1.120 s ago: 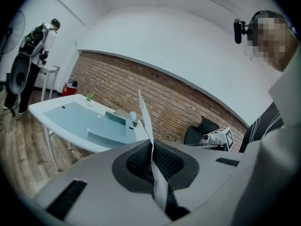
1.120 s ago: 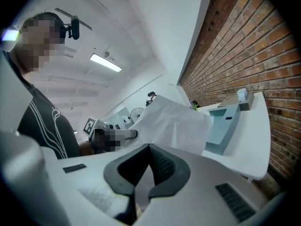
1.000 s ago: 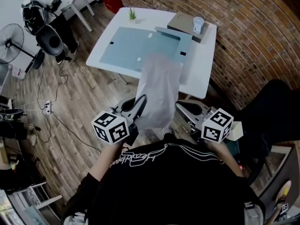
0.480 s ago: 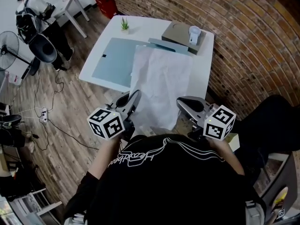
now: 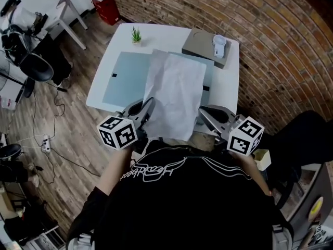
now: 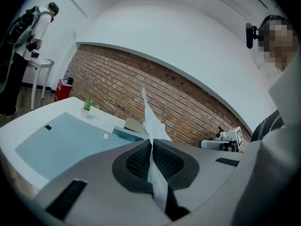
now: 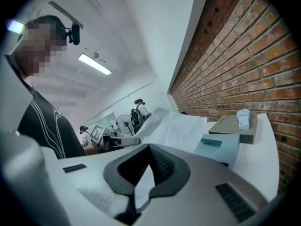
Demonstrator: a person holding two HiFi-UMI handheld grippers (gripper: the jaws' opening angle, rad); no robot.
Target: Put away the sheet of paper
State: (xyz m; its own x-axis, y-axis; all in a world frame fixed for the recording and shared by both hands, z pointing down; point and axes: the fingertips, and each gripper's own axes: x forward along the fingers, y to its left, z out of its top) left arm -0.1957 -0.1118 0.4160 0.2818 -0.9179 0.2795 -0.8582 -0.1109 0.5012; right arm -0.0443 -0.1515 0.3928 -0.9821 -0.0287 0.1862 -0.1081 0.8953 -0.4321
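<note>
Sheet of paper (image 5: 174, 95): pinched in left tool (image 6: 151, 145) and, apparently, right tool (image 7: 148, 157); keep taut between them, lower onto worktop (image 5: 223, 87) ahead.

The paper (image 5: 177, 95) spans left tongs (image 5: 148, 108) to right tongs (image 5: 206, 116), above the table (image 5: 228, 90).

Black shirt (image 5: 182, 207) with white linework, grey left claw (image 5: 150, 104), grey right claw (image 5: 204, 111), black-and-white marker cubes (image 5: 118, 132)
</note>
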